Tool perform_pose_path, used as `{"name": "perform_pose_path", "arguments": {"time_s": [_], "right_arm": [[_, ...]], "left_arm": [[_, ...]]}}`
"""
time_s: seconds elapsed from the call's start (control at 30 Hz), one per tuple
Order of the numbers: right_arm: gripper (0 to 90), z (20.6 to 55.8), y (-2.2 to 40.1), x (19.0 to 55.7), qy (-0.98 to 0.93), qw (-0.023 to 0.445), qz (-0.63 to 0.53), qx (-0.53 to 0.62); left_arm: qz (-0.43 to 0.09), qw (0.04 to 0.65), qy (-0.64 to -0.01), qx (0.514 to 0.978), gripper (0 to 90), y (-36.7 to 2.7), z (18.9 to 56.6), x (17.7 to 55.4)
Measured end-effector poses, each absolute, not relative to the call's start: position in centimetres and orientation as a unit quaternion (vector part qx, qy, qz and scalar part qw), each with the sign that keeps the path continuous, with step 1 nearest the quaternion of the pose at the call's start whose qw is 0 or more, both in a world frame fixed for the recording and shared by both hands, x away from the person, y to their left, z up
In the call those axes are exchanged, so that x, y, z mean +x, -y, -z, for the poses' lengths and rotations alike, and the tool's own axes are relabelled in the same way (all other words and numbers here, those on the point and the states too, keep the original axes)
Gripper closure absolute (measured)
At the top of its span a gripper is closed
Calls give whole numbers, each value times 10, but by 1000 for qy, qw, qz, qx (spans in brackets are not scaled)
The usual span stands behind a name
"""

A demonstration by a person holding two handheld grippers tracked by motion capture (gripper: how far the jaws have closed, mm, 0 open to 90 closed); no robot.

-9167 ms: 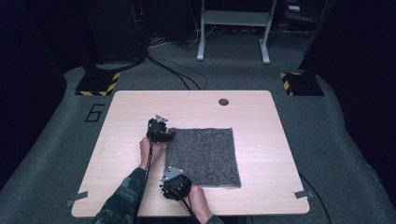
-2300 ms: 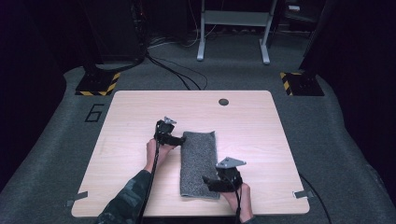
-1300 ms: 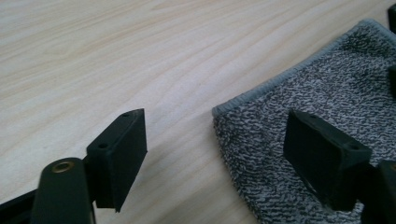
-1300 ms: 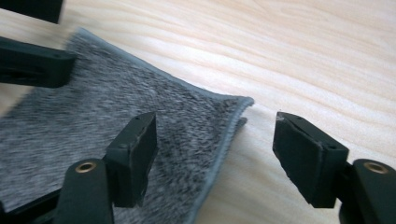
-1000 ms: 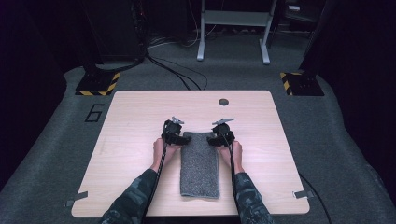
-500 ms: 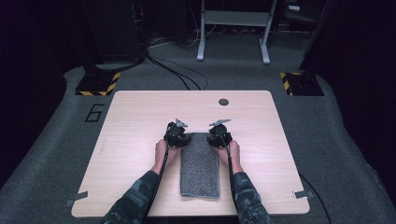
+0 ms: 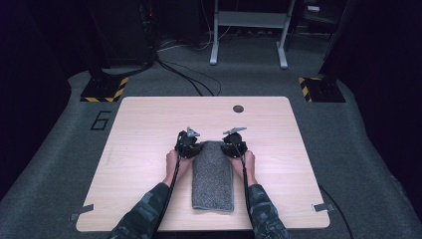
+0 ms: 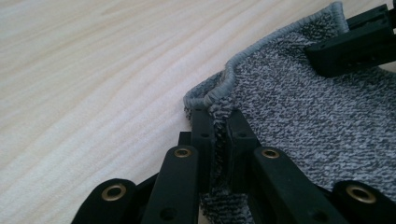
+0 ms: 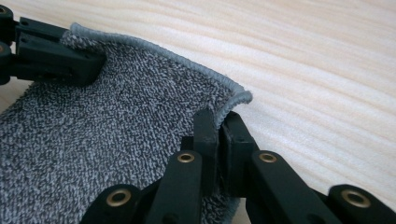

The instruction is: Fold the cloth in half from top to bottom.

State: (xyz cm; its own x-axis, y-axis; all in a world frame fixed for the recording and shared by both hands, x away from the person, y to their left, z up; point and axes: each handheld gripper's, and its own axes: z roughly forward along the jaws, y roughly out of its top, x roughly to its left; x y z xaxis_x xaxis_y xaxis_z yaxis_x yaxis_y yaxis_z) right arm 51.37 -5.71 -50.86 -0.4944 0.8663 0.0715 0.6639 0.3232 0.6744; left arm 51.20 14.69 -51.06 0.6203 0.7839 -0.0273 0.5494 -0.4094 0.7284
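A pale wooden table with rounded corners [image 7: 149, 149] stands on grey carpeted floor [image 7: 378, 149] in a dark room. A small round dark disc [image 7: 238, 108] sits near the table's far edge, right of centre, and strips of grey tape [image 7: 81, 212] mark its two near corners. On the floor to the left a painted number six [image 7: 101, 120] lies beside a black base with yellow-and-black hazard stripes [image 7: 105, 89]; a second such base [image 7: 318, 87] stands at the right. Black cables [image 7: 184, 74] run across the carpet, and the grey metal legs of a stand [image 7: 249, 35] rise at the back. A folded grey speckled terry towel [image 7: 213, 177] lies as a long narrow strip in the middle of the table, reaching from the two grippers to near the table's near edge. The left gripper [image 8: 219, 133] is clenched on the towel's far left corner: its jaws have just been closing, and in the left gripper view the hemmed edge puckers up between the pads [image 8: 203, 135]. The right gripper [image 9: 218, 133] grasps the far right corner in the same way, its jaws having likewise just been closing, with the towel's rolled grey hem pinched tight between them. In the high view the two grippers sit level with each other, one at each side of the towel's far end, with camouflage-patterned sleeves [image 7: 144, 219] coming in from the bottom.
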Motion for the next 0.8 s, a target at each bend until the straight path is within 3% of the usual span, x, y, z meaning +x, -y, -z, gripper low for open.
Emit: {"name": "perform_pose_path", "arguments": {"time_s": [0.8], "right_arm": [[863, 448, 57, 510, -782, 229, -388, 431]], "left_arm": [[-223, 404, -381, 801, 838, -156, 457, 516]]}}
